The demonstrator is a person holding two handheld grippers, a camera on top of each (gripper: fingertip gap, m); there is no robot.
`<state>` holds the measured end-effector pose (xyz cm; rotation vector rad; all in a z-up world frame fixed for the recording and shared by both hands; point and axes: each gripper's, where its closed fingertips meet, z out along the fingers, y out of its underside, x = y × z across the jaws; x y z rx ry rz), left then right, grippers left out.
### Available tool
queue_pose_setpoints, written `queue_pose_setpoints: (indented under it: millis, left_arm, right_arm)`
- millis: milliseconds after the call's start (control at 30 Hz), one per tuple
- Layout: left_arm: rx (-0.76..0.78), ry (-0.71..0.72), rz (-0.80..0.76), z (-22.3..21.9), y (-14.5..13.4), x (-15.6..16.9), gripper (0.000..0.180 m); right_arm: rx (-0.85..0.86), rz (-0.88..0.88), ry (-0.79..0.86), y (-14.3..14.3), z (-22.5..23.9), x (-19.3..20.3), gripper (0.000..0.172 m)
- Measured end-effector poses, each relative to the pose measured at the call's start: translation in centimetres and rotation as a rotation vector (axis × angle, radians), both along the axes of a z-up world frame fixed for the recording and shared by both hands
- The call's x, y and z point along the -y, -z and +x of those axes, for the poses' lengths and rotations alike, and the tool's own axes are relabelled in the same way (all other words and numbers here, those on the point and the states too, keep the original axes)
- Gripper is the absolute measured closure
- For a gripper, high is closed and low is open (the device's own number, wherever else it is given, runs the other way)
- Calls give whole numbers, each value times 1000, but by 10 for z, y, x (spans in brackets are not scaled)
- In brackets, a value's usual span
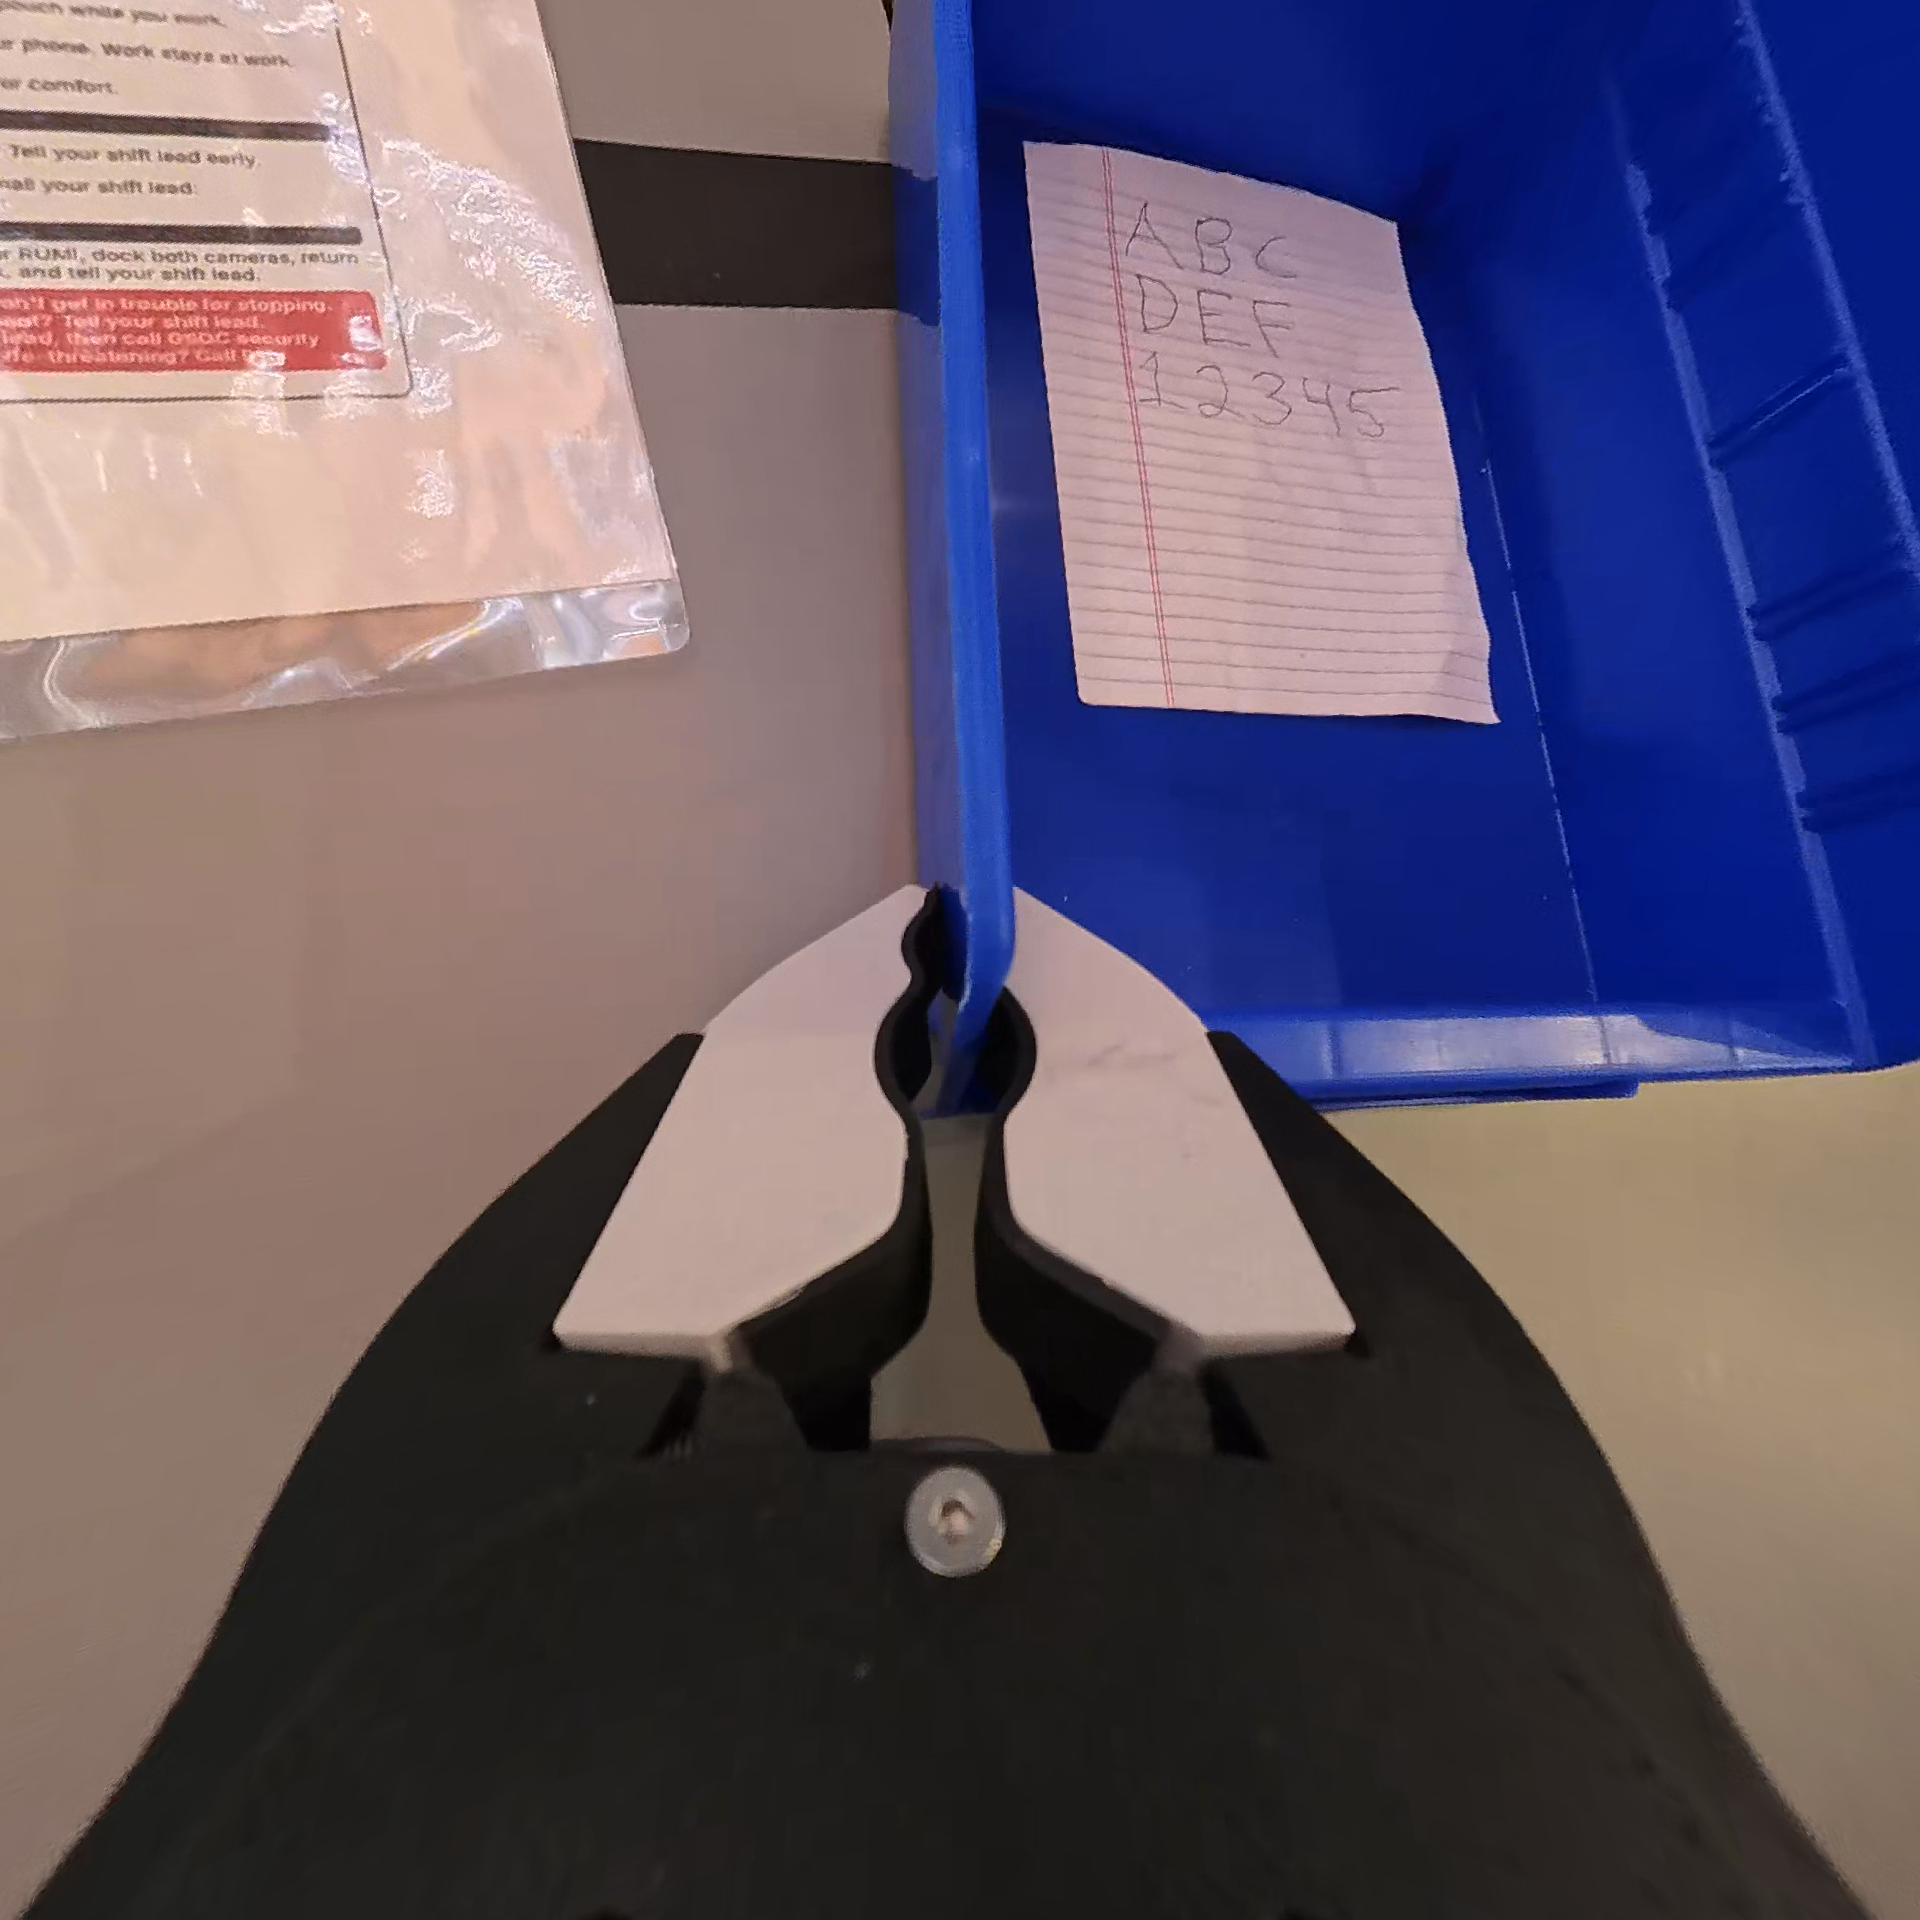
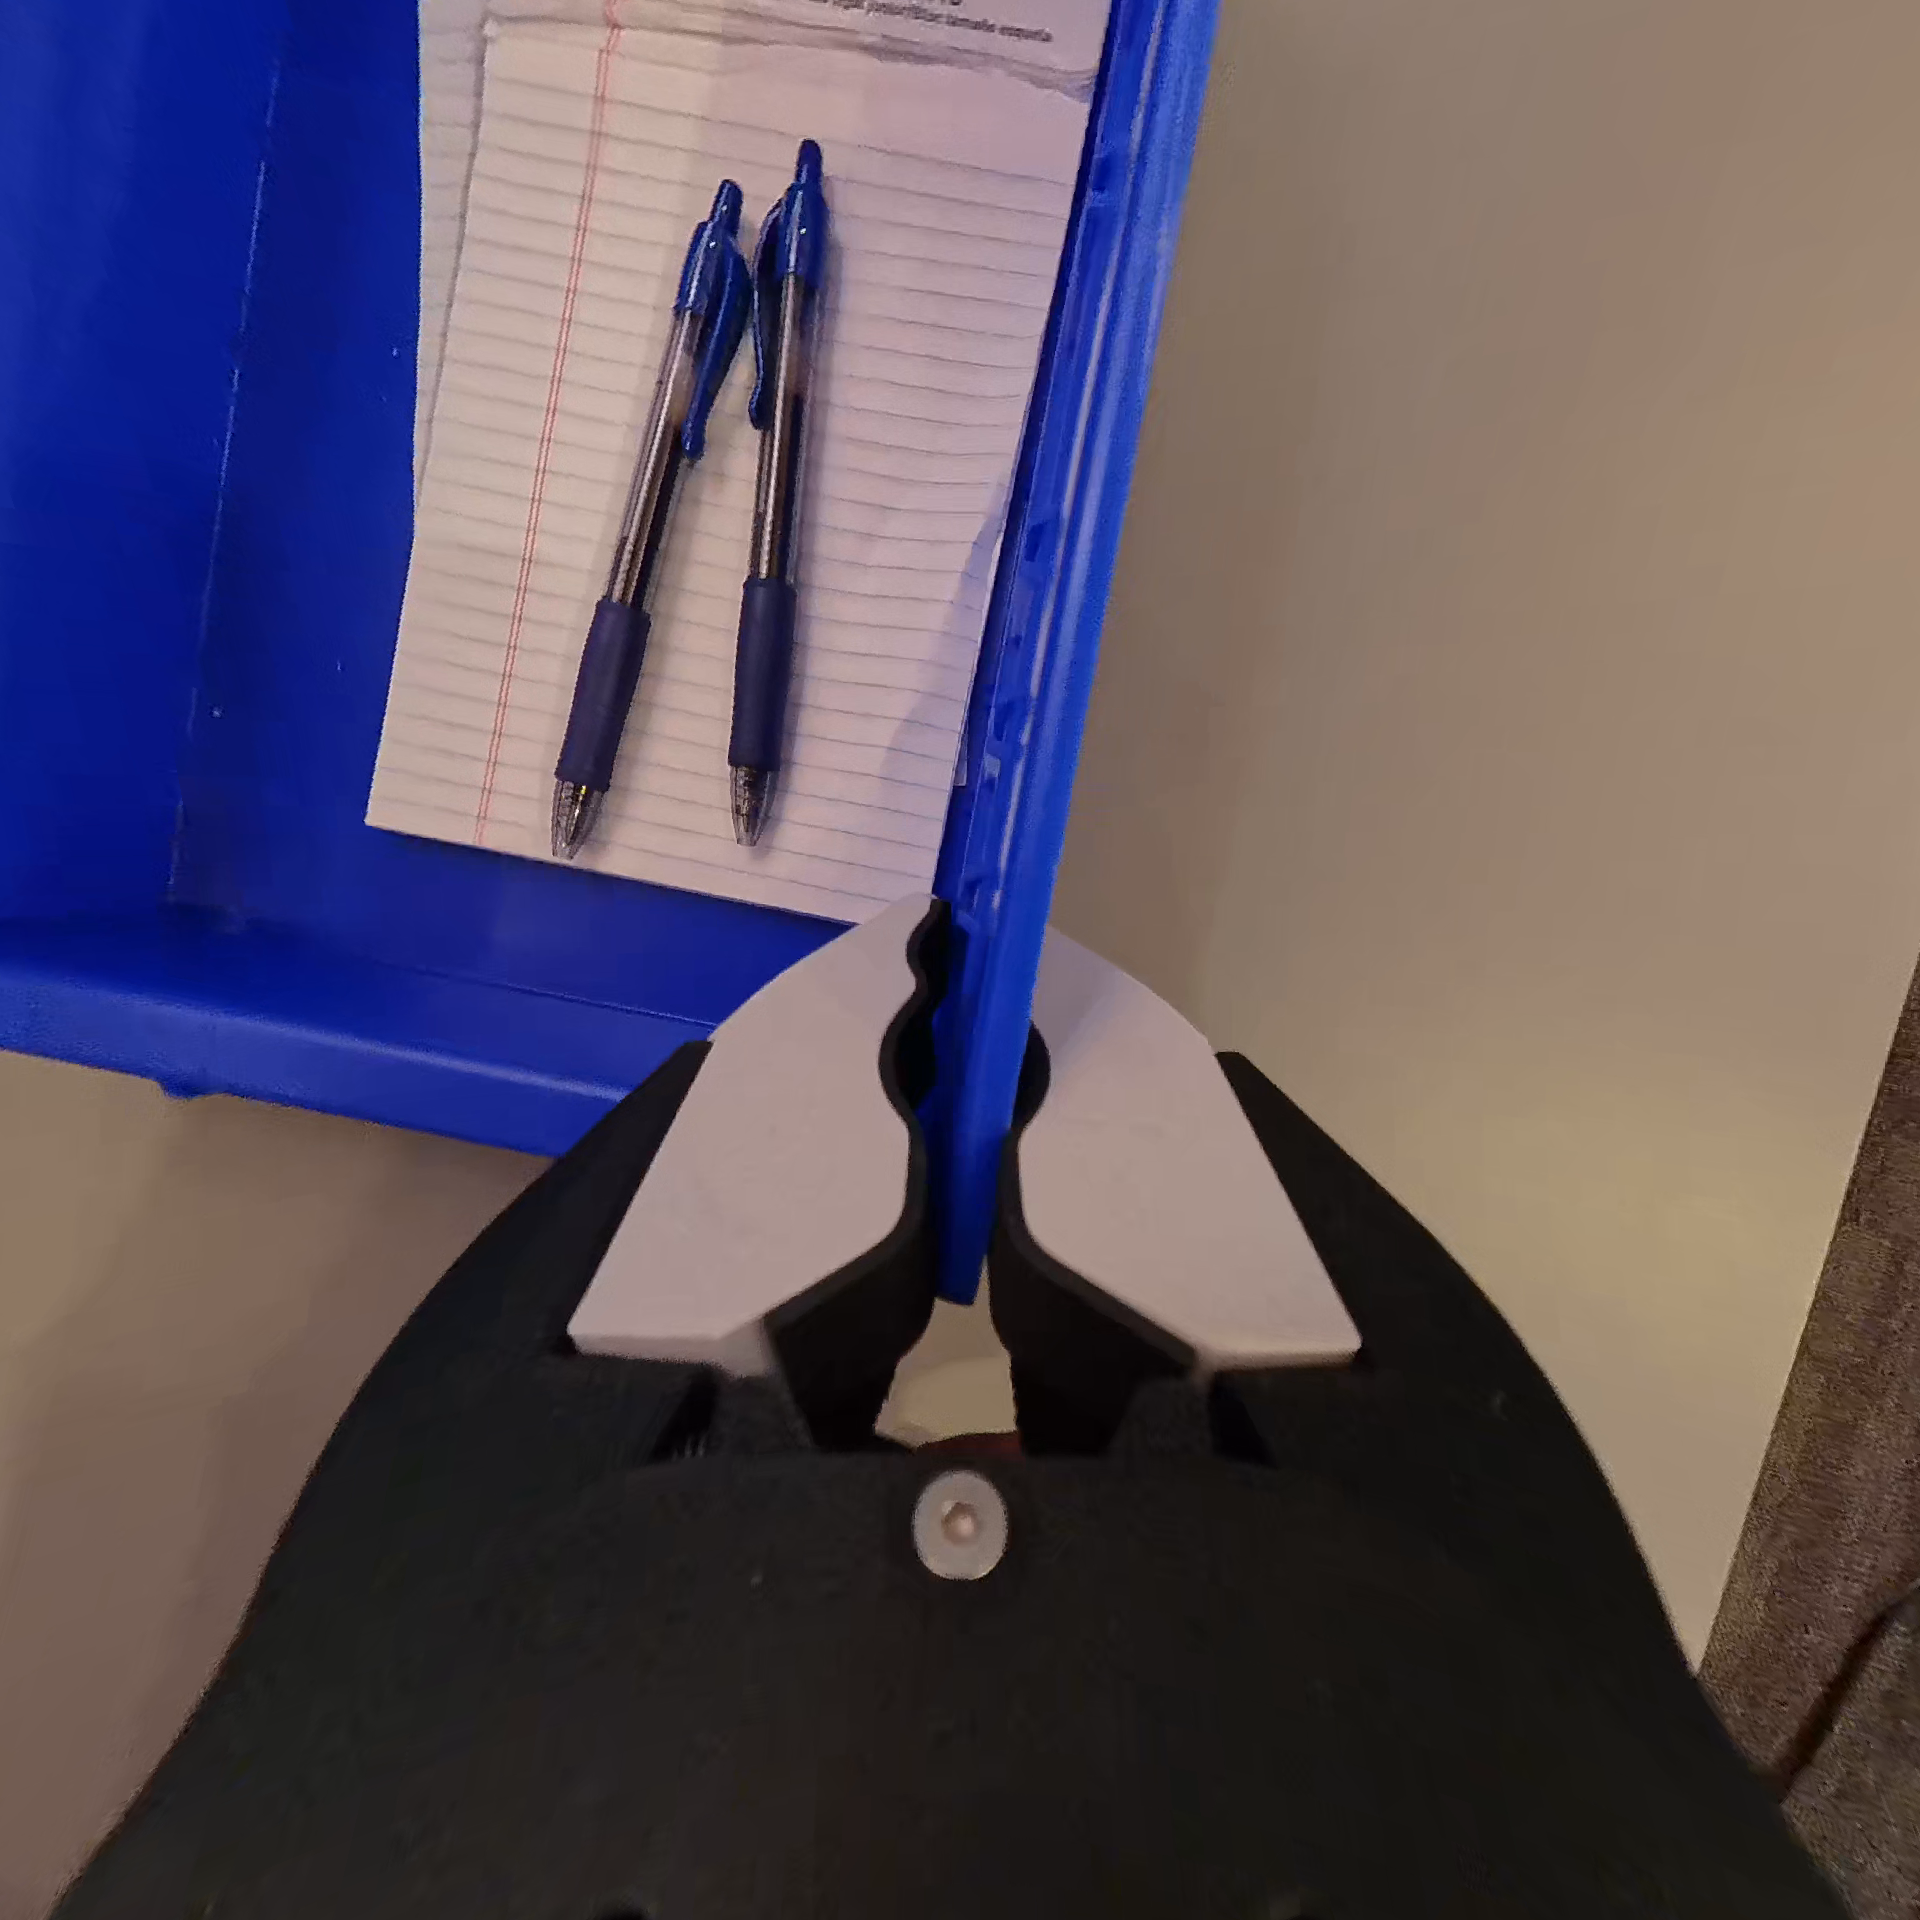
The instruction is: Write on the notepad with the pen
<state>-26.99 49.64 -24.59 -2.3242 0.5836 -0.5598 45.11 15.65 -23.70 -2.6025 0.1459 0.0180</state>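
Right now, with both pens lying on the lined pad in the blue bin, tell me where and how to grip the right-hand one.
Take the right-hand blue retractable pen at its dark rubber grip sleeve, coming straight down from above with the fingers straddling the barrel crosswise. It lies flat on the white lined notepad, tip toward the camera. The gap to the neighbouring pen is widest there, and the blue plastic bin wall blocks a side approach.

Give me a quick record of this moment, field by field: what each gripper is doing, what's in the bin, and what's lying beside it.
Left gripper: closed on the left wall of the blue bin, one finger inside, one outside.
Right gripper: closed on the bin's right wall, the same way.
Loose sheet: lined, with handwriting, flat on the bin floor.
Notepad: lined, in the bin against the right wall.
Pens: two blue ones, side by side on the notepad, untouched.
Beside the bin: laminated printed sheet on the table.
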Motion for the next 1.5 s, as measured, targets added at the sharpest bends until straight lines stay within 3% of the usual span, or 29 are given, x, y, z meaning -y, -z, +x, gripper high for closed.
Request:
queue_pose_setpoints:
  millis: [633, 1133, 1500]
  left_arm:
    - [-13, -28, 56, -31, -20, 25, 177]
    - [22, -66, 151, -68, -44, 50, 176]
    - [36, -98, 203, -108, -65, 73, 176]
  right_arm:
    - [-23, -53, -79, -15, -44, 49, 166]
    - [-72, -78, -186, -16, -112, 108, 166]
    - [-92, -62, -314, -12, -176, 116, 166]
